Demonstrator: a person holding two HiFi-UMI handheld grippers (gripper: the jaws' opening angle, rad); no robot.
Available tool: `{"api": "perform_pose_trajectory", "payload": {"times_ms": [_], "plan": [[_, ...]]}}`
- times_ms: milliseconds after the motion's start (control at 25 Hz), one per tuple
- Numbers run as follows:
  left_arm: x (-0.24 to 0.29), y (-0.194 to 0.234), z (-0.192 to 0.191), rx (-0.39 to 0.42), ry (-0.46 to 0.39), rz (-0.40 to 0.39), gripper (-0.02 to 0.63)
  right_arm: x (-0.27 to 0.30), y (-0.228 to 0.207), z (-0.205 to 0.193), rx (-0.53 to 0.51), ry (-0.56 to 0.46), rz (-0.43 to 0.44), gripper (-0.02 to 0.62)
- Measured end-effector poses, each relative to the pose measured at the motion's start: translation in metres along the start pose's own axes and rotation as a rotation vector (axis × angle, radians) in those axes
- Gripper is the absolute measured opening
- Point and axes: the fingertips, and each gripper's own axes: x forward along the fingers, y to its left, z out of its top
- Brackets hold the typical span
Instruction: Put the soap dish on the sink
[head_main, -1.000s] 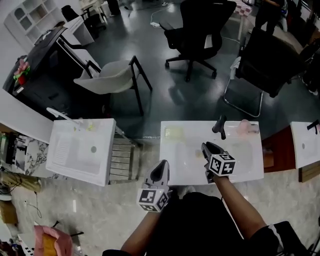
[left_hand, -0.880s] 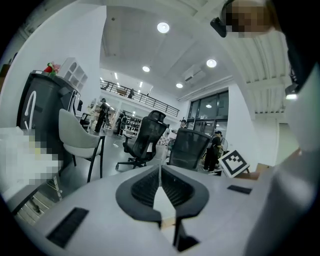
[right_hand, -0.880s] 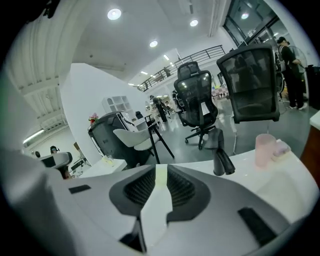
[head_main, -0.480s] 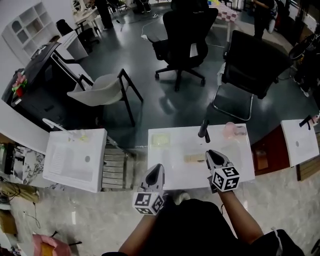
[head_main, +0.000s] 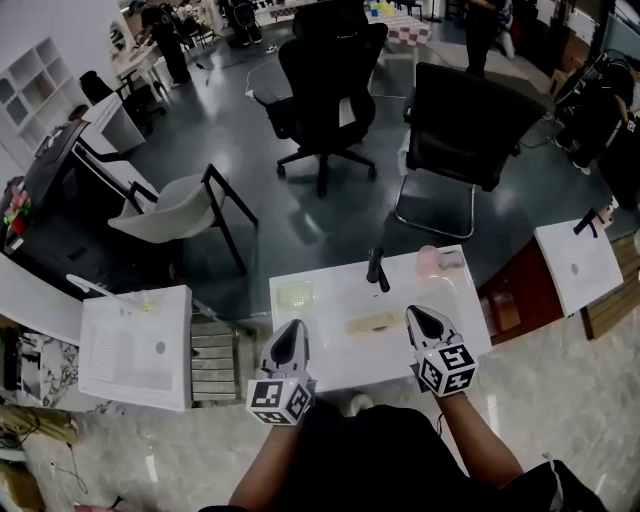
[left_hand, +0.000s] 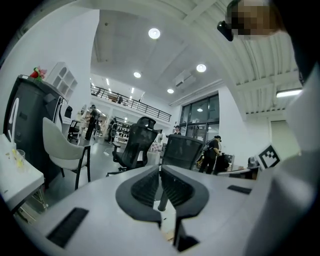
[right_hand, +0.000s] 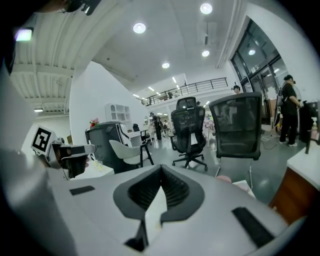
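Shows the soap dish (head_main: 370, 323) lying flat on the white sink (head_main: 345, 362), just on the near side of the black faucet (head_main: 377, 268) and clear of both grippers; places a pale green pad (head_main: 295, 294) to the left of the faucet and a pink item (head_main: 430, 261) to its right, both on the same sink top; holds the left gripper (head_main: 292, 330) nearer than the faucet and off to its left, above the sink's near edge, with jaws pressed together at the tips and nothing between them; holds the right gripper (head_main: 420, 316) nearer than the faucet and a little to its right, beside the soap dish but apart from it, with jaws that have just been closing and now meet on nothing; points both grippers past the faucet toward two black office chairs (head_main: 325, 70) on the dark floor; sets a white chair (head_main: 180, 212) beyond the faucet and far to its left; sets a second white sink (head_main: 130, 345) well to the faucet's left.
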Motion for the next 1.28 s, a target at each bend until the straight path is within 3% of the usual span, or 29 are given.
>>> {"api": "perform_pose_trajectory", "payload": {"times_ms": [520,1280], "plan": [[0.012,0.013,0.006,0.031,-0.013,0.015,0.018,-0.022,-0.028,0.044,-0.063,-0.140,-0.106,0.000],[-0.025,0.045,-0.002,0.035,-0.006,0.090,0.018,0.002,0.015,0.022,-0.121,-0.097,-0.007,-0.002]]}}
